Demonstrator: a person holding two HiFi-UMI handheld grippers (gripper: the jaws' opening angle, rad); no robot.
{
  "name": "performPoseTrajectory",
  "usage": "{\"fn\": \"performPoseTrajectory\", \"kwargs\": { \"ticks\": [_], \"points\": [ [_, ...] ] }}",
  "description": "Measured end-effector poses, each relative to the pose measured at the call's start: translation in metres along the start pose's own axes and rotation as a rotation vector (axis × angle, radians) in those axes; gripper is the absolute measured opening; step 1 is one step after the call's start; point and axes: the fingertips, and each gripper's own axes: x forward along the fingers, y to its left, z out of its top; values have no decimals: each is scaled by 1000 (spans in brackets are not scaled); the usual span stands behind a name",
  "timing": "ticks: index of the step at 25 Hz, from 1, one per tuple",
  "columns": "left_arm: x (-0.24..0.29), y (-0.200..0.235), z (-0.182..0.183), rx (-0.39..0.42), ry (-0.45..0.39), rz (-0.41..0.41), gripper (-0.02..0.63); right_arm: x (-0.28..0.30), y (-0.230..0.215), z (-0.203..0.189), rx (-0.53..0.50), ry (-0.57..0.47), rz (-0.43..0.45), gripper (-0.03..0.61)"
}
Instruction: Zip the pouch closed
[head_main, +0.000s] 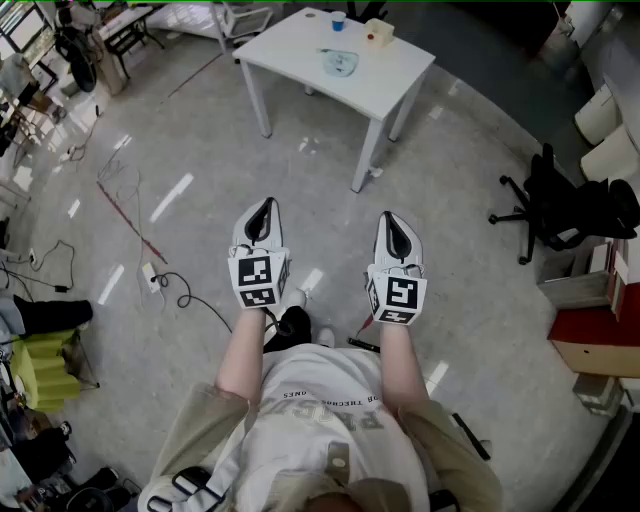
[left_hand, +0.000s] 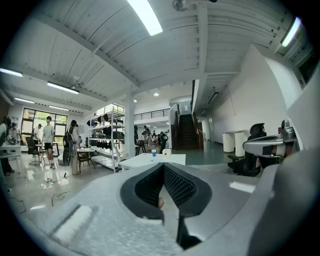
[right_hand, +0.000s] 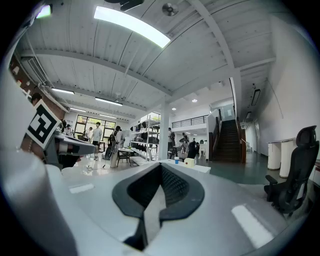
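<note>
As seen from the head camera, left tool (head_main: 262, 210) and right tool (head_main: 391, 222) held out ahead of the body, side by side yet apart, roughly level above the pale floor (head_main: 325, 225). Each topped at the rear by a marker cube (head_main: 258, 280), black squares on white. Both shut and empty (checked along each tool's own view: dark ribbed pads (left_hand: 179, 186) pressed together to a single seam, with nothing clamped there).

Pouch (head_main: 340, 63) lying flat on the white desk (head_main: 290, 55) near the top of the head view, well ahead of both tools and touched by neither. Pale, bluish, translucent; too small for reading the zip as open or closed. Accompanied on the same desk by a blue cup (head_main: 338, 20) and a small beige box (head_main: 378, 35), both nearer the far edge, cup left of box. Same desk, cup and box visible straight beyond the closed tips in both gripper views, though not the pouch itself.

Around the desk: black office chair (head_main: 565, 210) to the right, loose cables (head_main: 175, 290) on the floor to the left, red and brown boxes (head_main: 595, 335) at the right edge. Farther off in the gripper views, standing people (left_hand: 48, 135) by windows (left_hand: 37, 117), shelving (left_hand: 107, 132) and a dark staircase (left_hand: 186, 132).
</note>
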Motion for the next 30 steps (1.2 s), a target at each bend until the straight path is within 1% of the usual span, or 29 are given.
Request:
{"fn": "performPoseTrajectory", "kwargs": {
  "ticks": [4,7,11,18,21,23,26,27,28,30],
  "points": [
    [3,3,4,-5,7,-4,12,4,3,0,-4,2,-1,0],
    [7,8,1,7,-2,-4,12,8,5,-1,-5,4,-2,0],
    [15,12,-2,6,7,-9,12,15,7,-3,-13,9,-2,0],
    [36,19,-3,17,16,-41,11,34,7,-7,-13,29,-17,0],
    [50,26,-3,-6,31,-60,12,47,9,-7,11,23,-18,0],
    [61,34,-2,-20,32,-70,12,58,9,-6,59,11,-14,0],
    [81,49,0,-7,23,-75,12,77,6,-5,117,-7,-20,2],
    [87,53,1,-3,22,-78,12,83,6,-4,127,-12,-17,8],
    [94,58,3,-3,22,-81,12,90,7,-3,136,-16,-12,52],
    [106,69,6,-11,16,-86,12,103,8,0,141,-21,-11,120]
  ]
}}
